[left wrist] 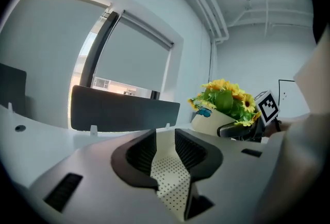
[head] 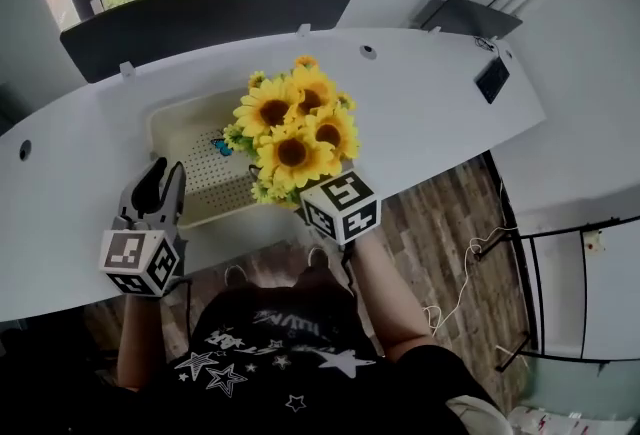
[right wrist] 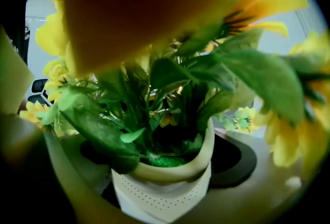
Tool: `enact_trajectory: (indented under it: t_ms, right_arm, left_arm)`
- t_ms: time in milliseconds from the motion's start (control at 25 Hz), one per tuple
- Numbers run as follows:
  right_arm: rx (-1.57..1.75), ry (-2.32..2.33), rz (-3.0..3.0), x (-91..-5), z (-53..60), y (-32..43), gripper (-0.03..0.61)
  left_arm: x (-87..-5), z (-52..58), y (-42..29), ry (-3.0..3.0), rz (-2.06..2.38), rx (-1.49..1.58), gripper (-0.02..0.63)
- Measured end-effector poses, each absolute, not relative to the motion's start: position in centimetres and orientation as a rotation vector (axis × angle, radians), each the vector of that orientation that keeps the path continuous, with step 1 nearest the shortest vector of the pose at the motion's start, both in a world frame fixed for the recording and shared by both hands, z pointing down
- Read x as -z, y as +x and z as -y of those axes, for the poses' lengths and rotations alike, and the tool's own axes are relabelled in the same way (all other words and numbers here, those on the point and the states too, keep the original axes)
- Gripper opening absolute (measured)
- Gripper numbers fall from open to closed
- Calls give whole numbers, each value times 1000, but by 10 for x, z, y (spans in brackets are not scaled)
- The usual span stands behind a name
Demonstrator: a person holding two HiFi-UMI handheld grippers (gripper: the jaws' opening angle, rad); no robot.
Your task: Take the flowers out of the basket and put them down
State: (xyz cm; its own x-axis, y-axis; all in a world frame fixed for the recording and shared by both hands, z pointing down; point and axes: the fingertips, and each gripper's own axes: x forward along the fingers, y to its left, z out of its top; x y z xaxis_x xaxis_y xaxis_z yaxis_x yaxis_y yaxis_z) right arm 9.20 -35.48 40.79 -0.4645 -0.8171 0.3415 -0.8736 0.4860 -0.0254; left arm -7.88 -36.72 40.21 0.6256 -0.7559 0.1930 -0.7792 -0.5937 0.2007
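A bunch of yellow sunflowers point(head: 292, 128) stands in a cream pot point(right wrist: 164, 187) with a dotted band. My right gripper point(right wrist: 165, 176) is shut on the pot, with a dark pad on either side; its marker cube point(head: 341, 207) shows just below the blooms. The flowers hang over the right end of the cream perforated basket point(head: 168, 118); whether the pot rests on anything is hidden. My left gripper point(head: 163, 175) stands open at the basket's front left. The basket's dotted wall point(left wrist: 167, 174) runs between its fingers, which are not pressing on it.
The basket lies on a white curved table point(head: 420, 113) whose front edge is close to my body. A dark divider panel point(head: 200, 18) runs along the back, under a window. A black device point(head: 492, 78) lies at the table's right end.
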Motion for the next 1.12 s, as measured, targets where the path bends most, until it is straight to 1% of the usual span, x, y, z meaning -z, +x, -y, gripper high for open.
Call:
enact_trajectory:
  t_ms: [240,560,680,840,920,1120]
  right_arm:
    - [-268,1476,2460,-405,344,156,520]
    - [-274,1388,2513,-410,331,247,520]
    - [-285,1344,2544,-414,323,280,520]
    - [-302,1297,2565,-427,308,334,520]
    - [-302,1280,2555,-438,310,347,520]
    - [-276,1257,2514,-465,321,360,520]
  left_arm:
    - [-402,349,-20,2602,1216,-154,108]
    - [-402,326,58,2525,1332,-145,92]
    - [-402,314,92,2500,1371,-147,82]
    - [-400,292,150,2474,1417,-135,52]
    - [-406,290,166,2468,1422,-141,37]
    - [-418,297,179,2441,1447,-116,25]
